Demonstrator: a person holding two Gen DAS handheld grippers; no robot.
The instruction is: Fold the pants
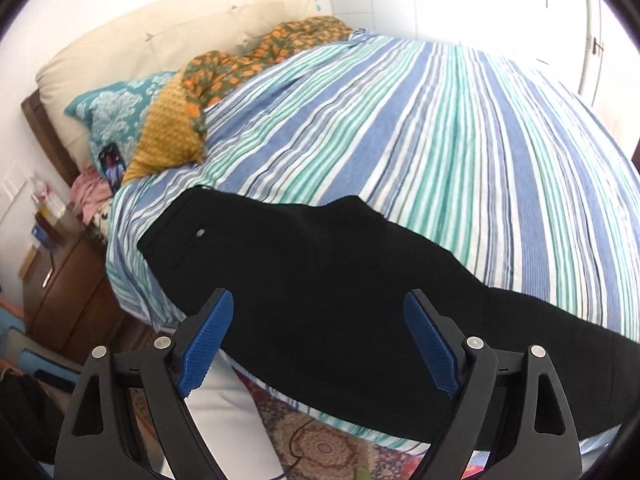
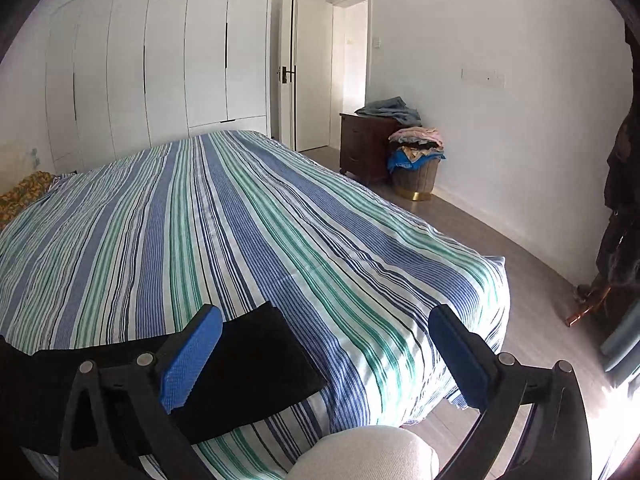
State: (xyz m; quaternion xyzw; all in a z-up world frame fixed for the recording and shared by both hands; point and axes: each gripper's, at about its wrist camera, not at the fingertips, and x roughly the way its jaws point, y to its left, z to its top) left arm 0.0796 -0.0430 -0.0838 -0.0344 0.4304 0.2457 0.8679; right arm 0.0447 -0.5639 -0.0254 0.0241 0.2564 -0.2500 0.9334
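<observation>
pants black, spread flat along the near edge of my striped bedspread, my left gripper spread apart above them, my right gripper spread apart over the leg end

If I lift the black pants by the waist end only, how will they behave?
The pants lie limp, following the bed, so they will probably droop and the legs drag across the bedspread. The cloth looks thick, so likely not slippery in the left gripper. Using the right gripper at the leg end should steady them.
</observation>
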